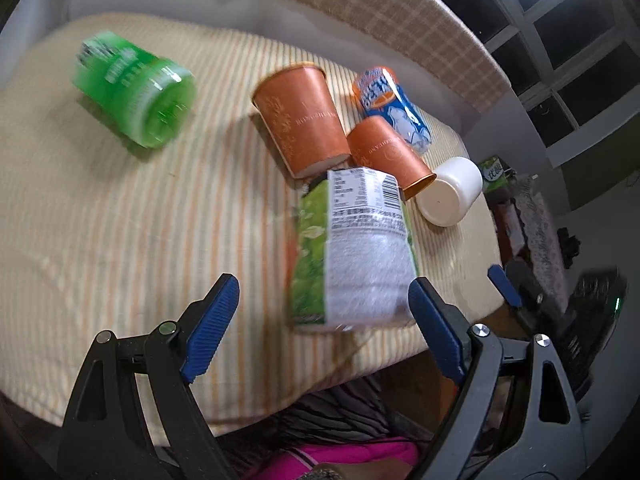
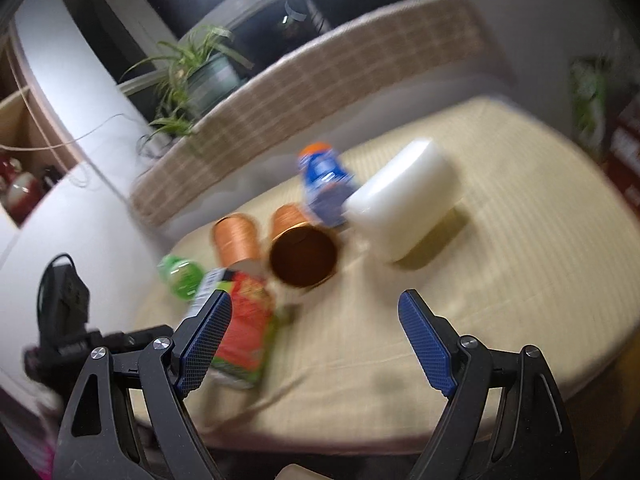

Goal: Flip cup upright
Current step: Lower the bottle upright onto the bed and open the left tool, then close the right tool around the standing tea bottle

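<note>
Two orange paper cups are on the striped tablecloth. One [image 1: 300,116] stands upside down, also in the right wrist view [image 2: 235,240]. The other [image 1: 390,152] lies on its side, its mouth facing the right wrist camera [image 2: 303,256]. A white cup [image 1: 450,192] lies on its side beside it, also in the right wrist view [image 2: 404,200]. My left gripper [image 1: 324,320] is open and empty, near a green and white carton [image 1: 352,248]. My right gripper [image 2: 316,336] is open and empty, just short of the lying orange cup. The right gripper also shows in the left wrist view [image 1: 516,292].
A green bottle [image 1: 136,88] lies at the far left. A blue and orange can [image 1: 394,106] lies behind the cups. The carton's red side [image 2: 244,328] touches my right gripper's left finger. A checked sofa back [image 1: 320,12] runs behind the table. The table edge [image 1: 400,352] is close.
</note>
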Demonstrator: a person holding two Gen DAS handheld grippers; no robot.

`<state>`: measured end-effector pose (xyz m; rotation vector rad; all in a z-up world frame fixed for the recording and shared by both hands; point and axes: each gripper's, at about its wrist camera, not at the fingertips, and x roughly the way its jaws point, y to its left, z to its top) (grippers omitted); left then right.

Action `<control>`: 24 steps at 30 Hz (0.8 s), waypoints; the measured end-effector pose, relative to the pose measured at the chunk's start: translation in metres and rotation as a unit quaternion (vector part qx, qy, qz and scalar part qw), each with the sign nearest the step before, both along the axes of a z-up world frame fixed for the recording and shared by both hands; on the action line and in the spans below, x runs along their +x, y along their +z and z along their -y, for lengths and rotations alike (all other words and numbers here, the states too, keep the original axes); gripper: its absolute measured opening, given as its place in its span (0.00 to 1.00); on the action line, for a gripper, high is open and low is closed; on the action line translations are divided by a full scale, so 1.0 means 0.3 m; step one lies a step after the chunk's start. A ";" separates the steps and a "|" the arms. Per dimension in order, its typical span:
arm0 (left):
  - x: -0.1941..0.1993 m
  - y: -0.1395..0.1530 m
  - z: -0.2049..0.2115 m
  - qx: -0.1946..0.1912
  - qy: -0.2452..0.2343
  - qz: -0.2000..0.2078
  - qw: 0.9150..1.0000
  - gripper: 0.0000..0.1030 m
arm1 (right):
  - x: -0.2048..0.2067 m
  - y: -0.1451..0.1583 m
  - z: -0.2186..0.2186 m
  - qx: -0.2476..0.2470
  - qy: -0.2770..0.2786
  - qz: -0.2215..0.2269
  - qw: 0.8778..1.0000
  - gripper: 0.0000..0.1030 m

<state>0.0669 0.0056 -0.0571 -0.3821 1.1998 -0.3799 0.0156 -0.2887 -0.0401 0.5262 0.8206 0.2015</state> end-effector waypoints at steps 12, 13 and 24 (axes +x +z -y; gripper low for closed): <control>-0.184 0.060 -0.046 0.110 0.052 0.125 0.985 0.86 | 0.201 -0.084 -0.166 0.122 0.099 -0.135 0.978 0.83; -0.190 0.051 -0.049 0.108 0.052 0.123 0.985 0.86 | 0.211 -0.086 -0.178 0.119 0.104 -0.140 0.977 0.83; -0.222 0.023 -0.068 0.081 0.064 0.107 0.989 0.86 | 0.325 -0.191 -0.267 0.151 0.128 -0.228 0.953 0.83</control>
